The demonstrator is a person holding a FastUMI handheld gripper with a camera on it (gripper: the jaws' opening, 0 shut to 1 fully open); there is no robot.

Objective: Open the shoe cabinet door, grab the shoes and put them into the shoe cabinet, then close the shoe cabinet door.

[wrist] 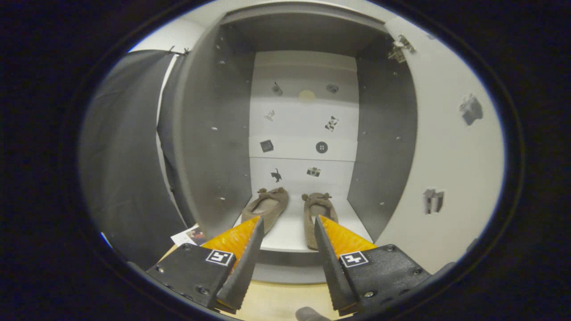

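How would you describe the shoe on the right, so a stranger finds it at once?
Look into the open shoe cabinet, at its white bottom shelf. Two brown shoes lie beyond the open gripper. The right shoe lies straight; the left shoe is angled.

Two shoes [290, 211] side by side on the bottom shelf [290, 236] inside the open shoe cabinet [214, 133], toes toward the back panel [303, 133]. Door [446, 156] swung out at right. Gripper [287, 225] spread apart, empty, just before the shelf edge, shoes just beyond.
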